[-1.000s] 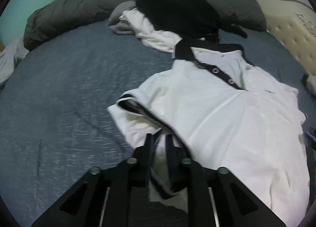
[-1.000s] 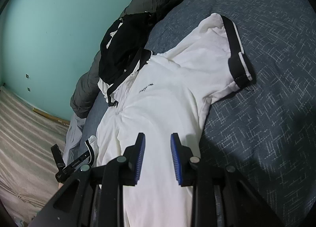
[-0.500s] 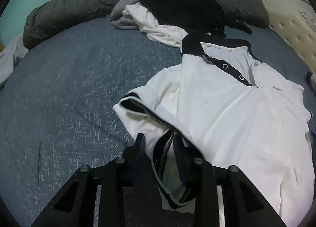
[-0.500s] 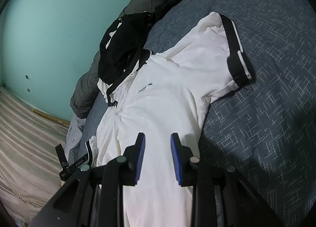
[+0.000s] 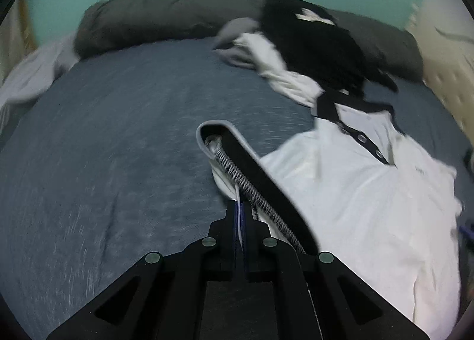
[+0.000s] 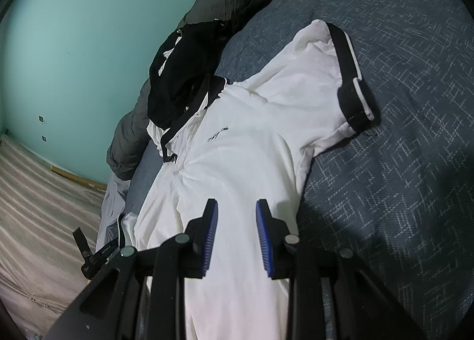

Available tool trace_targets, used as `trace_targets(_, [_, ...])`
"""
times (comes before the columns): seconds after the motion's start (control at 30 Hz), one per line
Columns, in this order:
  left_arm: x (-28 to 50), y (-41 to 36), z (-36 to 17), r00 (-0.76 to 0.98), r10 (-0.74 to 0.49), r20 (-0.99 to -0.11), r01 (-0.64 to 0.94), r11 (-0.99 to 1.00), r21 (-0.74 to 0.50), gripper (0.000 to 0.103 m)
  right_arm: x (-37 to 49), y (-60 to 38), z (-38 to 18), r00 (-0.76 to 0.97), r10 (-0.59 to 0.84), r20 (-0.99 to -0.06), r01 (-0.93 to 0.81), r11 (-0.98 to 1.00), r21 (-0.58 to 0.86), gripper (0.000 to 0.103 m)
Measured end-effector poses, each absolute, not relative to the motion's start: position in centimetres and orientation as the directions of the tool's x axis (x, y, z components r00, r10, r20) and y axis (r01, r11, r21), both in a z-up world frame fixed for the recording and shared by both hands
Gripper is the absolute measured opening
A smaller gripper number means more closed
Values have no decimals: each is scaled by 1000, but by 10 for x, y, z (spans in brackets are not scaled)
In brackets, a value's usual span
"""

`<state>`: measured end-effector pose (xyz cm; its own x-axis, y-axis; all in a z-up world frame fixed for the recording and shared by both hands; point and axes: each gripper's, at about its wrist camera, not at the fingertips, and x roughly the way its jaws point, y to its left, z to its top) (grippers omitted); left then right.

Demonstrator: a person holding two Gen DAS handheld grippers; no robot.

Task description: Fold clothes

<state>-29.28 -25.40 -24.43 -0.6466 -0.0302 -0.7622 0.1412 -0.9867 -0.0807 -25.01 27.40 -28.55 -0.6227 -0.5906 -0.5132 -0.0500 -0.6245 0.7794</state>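
A white polo shirt point(image 5: 361, 200) with black collar and black sleeve bands lies face up on the blue bedspread point(image 5: 118, 162). My left gripper point(image 5: 240, 206) is shut on the edge of the shirt's near sleeve point(image 5: 254, 171). White cloth is pinched between its pads, and the black cuff is lifted and stretched off the bed. In the right wrist view the same shirt point(image 6: 243, 132) spreads ahead, its other sleeve point(image 6: 349, 73) lying flat. My right gripper point(image 6: 237, 215) hangs open just above the shirt's lower body, with nothing between its blue pads point(image 6: 211, 230).
A heap of black and white clothes point(image 5: 311, 43) lies past the collar, against a rolled grey duvet point(image 5: 148, 20) along the teal wall. A cream padded headboard point(image 5: 444, 79) stands at the right. Beyond the bed's edge is a pale striped surface point(image 6: 35, 206).
My left gripper has closed on the sleeve edge and raised it, so the cuff now hangs up off the bed. The left view has shifted and is blurred. The right gripper has not moved.
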Motion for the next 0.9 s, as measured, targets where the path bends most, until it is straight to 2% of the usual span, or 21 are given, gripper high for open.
trace_targets(0.07, [-287, -275, -254, -642, 3, -767, 204, -963, -174, 1, -250, 272, -285, -621, -592, -514, -48, -626, 779, 26])
trace_targets(0.2, [-279, -288, -279, -614, 44, -788, 260, -931, -255, 1, -250, 271, -285, -617, -595, -515, -44, -627, 778, 26])
trace_targets(0.3, [-271, -302, -293, -620, 94, -779, 322, -875, -362, 1, -250, 273, -286, -618, -592, -516, -50, -626, 778, 26])
trace_targets(0.4, [-263, -305, -296, -637, 123, -761, 335, -845, -417, 1, -250, 274, -288, -618, -593, -516, -57, -621, 781, 26])
trace_targets(0.5, [-265, -297, -299, -625, 130, -770, 311, -863, -398, 2, -250, 273, -288, -615, -596, -517, -53, -623, 780, 26])
trace_targets(0.7, [-263, -301, -303, -651, 149, -745, 311, -843, -440, 2, -251, 268, -285, -610, -595, -523, -34, -640, 768, 26])
trace_targets(0.9, [-245, -306, -302, -710, 127, -693, 300, -835, -461, 2, -250, 257, -282, -595, -593, -542, -8, -670, 742, 26])
